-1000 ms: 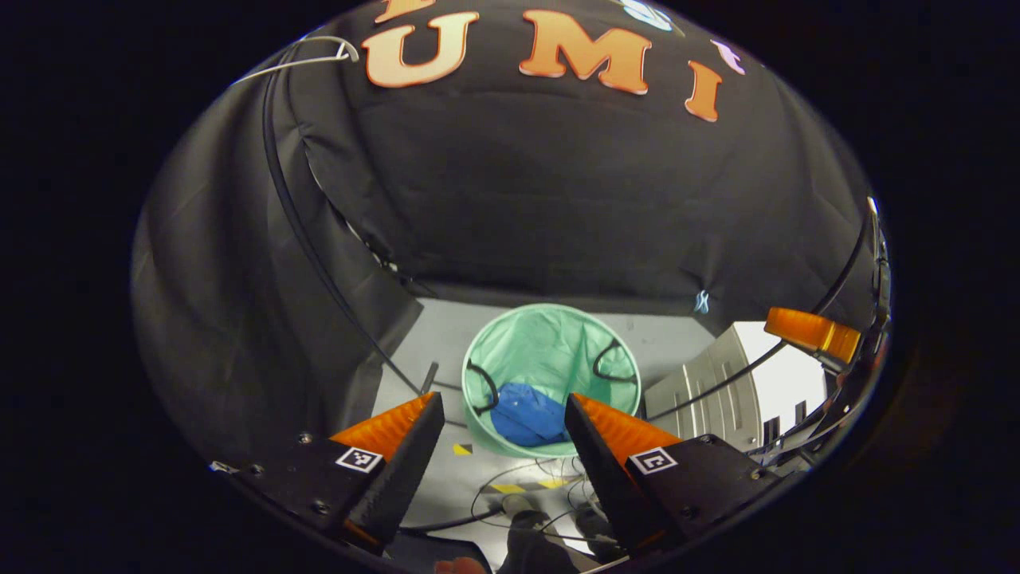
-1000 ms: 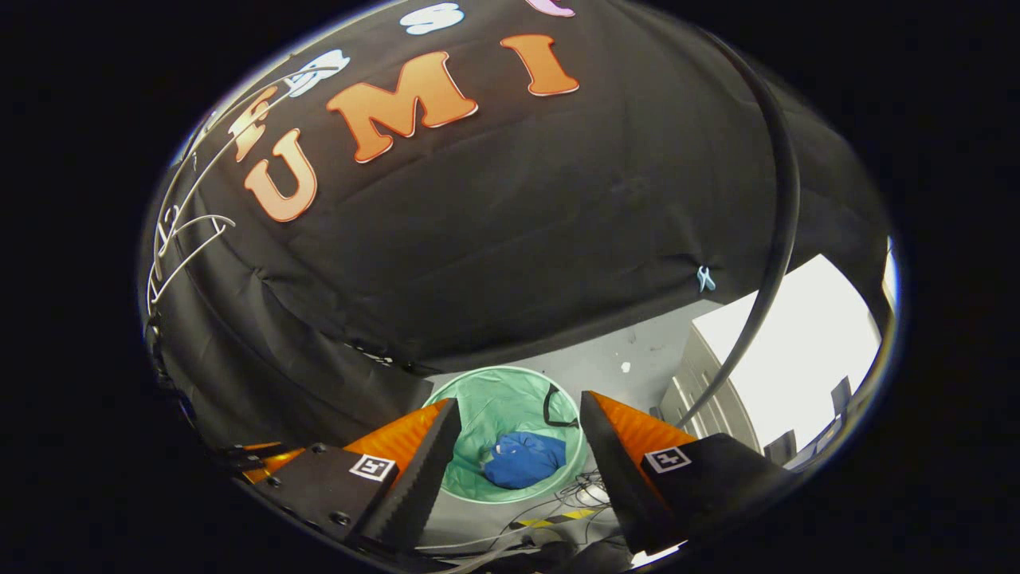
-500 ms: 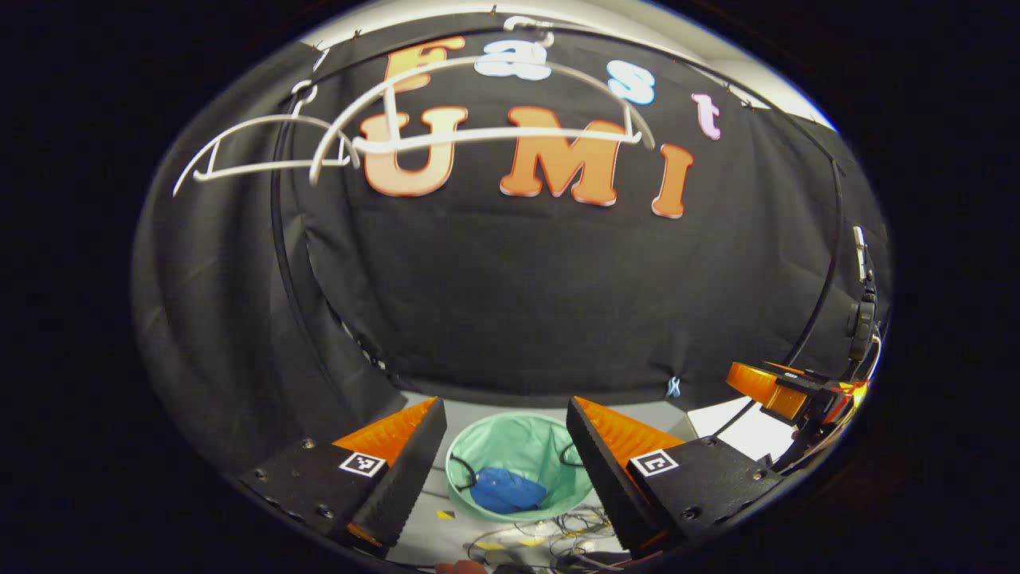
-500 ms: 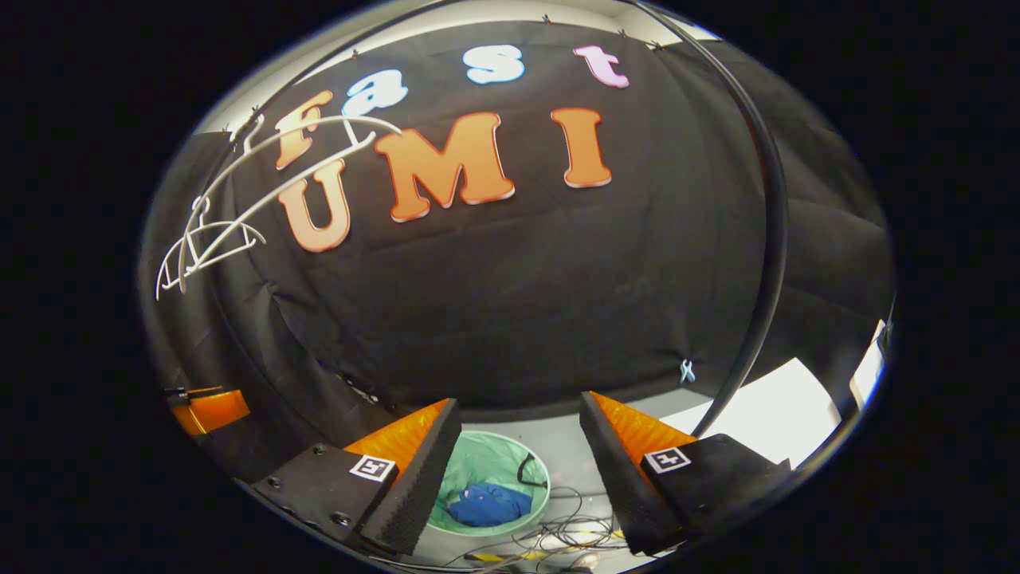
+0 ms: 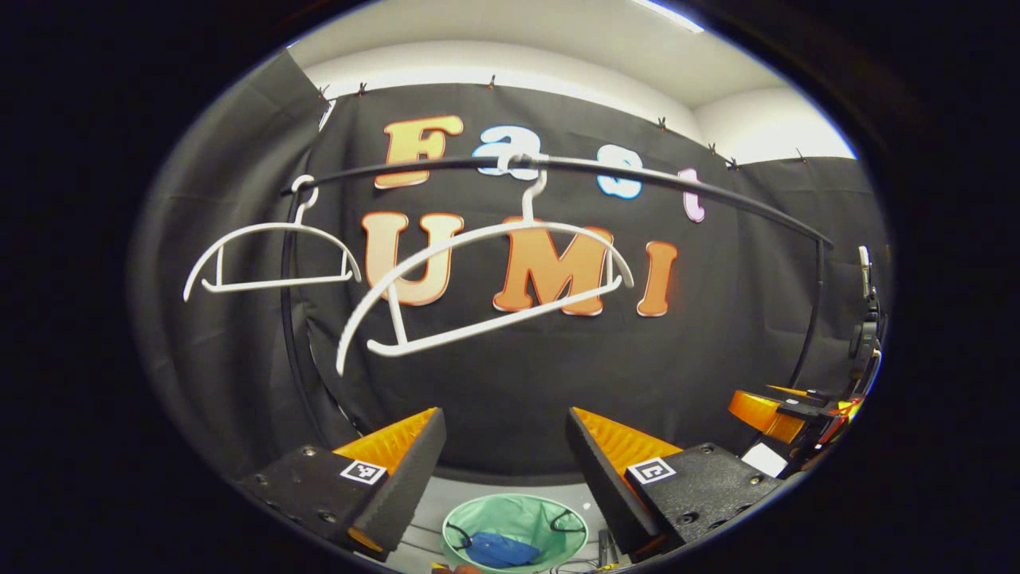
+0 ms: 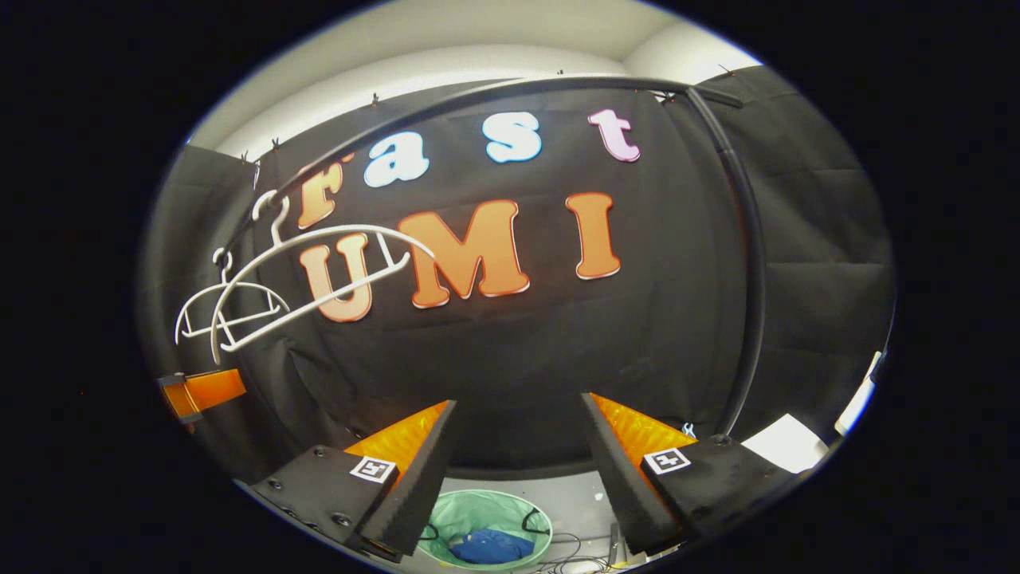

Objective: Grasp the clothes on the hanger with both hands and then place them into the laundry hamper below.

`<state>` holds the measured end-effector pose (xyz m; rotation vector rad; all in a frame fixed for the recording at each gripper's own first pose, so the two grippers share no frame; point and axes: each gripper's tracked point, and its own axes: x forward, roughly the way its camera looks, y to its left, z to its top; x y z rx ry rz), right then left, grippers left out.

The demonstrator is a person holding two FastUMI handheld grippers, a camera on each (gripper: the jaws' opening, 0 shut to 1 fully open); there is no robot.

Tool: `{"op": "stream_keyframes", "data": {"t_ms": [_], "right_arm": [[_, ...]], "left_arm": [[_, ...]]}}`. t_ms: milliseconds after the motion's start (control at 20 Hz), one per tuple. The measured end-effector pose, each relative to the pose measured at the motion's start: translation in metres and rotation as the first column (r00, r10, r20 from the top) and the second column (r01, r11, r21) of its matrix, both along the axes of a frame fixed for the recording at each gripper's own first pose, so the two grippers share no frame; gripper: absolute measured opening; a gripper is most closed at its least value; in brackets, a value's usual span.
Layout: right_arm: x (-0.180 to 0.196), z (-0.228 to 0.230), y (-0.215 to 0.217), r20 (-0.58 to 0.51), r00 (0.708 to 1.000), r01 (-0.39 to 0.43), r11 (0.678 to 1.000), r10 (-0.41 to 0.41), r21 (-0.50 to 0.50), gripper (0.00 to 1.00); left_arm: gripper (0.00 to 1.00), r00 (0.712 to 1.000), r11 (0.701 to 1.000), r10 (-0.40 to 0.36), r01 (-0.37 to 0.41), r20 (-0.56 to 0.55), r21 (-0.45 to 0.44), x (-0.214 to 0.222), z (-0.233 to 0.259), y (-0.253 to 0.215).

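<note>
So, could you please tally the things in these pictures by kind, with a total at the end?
White plastic hangers on the black rail: 2 (near, far)
Green mesh laundry hamper: 1
Blue garment in the hamper: 1
Orange-and-black tongs: 2 (left, right)
Total: 6

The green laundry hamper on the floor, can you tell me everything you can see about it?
The laundry hamper is a round, pale green bin that looks like thin, soft fabric, with its mouth open upward. Two black loop handles sit on its rim, one on each side. It stands on the grey floor below the black rail, near some loose cables. A crumpled blue garment lies inside at the bottom. Nothing else touches it; both grippers are well above it.
</note>
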<state>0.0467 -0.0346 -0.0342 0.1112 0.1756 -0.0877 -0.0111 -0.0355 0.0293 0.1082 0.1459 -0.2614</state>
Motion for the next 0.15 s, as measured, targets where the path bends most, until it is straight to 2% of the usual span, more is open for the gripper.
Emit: {"op": "stream_keyframes", "data": {"t_ms": [50,150], "right_arm": [[-0.0013,0.003,-0.0036,0.01,1.0,0.003,1.0,-0.003,-0.008,1.0],[-0.0037,0.0052,-0.0057,0.017,1.0,0.007,1.0,-0.007,-0.009,0.88]], "left_arm": [[0.92,1.0,1.0,0.001,-0.001,0.004,0.003,0.0036,-0.0031,0.0002],[0.92,1.0,1.0,-0.004,0.004,-0.005,0.006,0.0032,-0.0064,-0.0011]]}}
